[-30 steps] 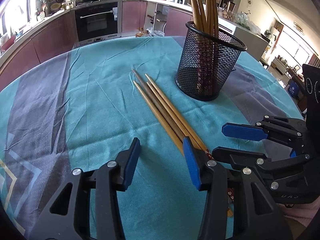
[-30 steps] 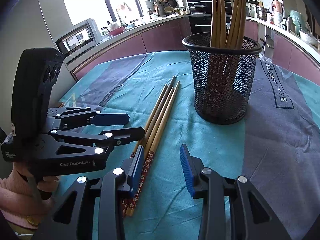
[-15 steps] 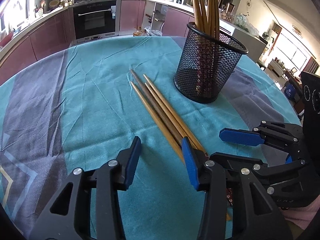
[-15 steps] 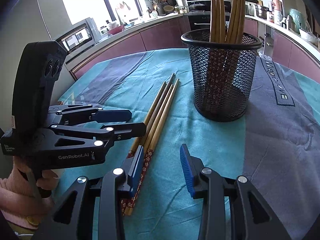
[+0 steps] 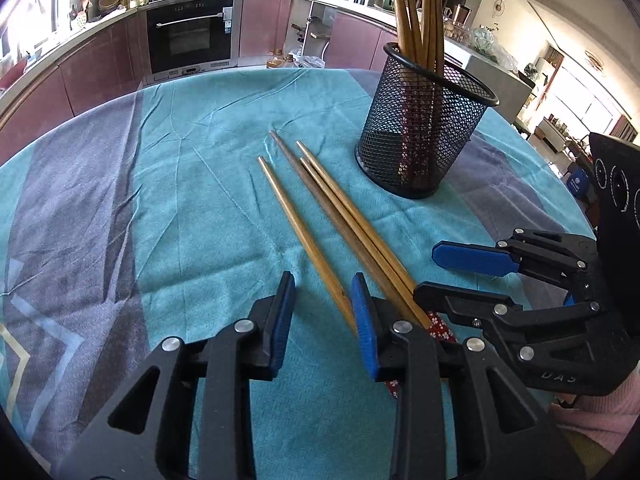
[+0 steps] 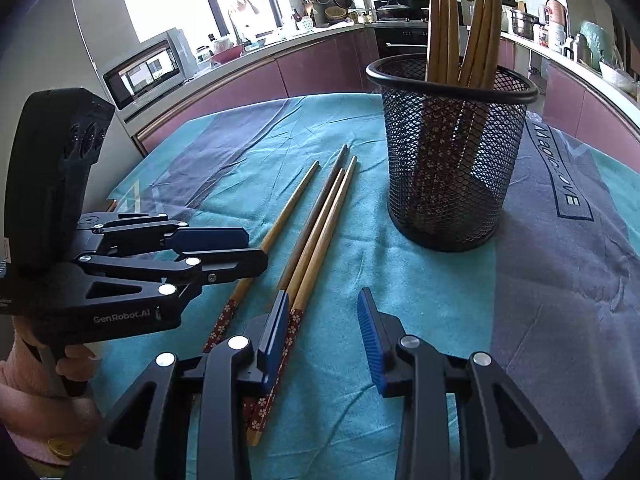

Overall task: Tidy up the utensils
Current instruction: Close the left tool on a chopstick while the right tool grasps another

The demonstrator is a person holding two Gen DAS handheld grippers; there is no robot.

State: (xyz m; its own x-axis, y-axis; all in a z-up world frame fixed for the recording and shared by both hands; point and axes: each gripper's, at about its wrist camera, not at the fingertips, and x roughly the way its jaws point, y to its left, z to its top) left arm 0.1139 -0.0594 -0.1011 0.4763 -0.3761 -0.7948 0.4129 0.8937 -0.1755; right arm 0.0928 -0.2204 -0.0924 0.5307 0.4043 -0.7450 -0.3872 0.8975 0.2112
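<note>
Several wooden chopsticks (image 5: 340,216) (image 6: 316,232) lie side by side on the teal tablecloth, one (image 5: 304,236) a little apart on the left. A black mesh holder (image 5: 424,136) (image 6: 448,160) stands upright behind them with several chopsticks in it. My left gripper (image 5: 322,320) is open and empty, low over the near ends, its fingers straddling the separate chopstick. It also shows in the right wrist view (image 6: 224,248). My right gripper (image 6: 322,336) is open and empty, to the right of the chopsticks' patterned ends; in the left wrist view (image 5: 452,272) it sits beside my left.
The round table wears a teal and grey cloth (image 5: 160,200). Kitchen cabinets and an oven (image 5: 188,36) run behind the table. A microwave (image 6: 148,68) stands at the left in the right wrist view. A hand in a pink sleeve (image 6: 36,360) holds the left gripper.
My left gripper has shifted to the right toward the chopsticks, and one chopstick now lies apart from the others, between its fingers. My right gripper has barely moved.
</note>
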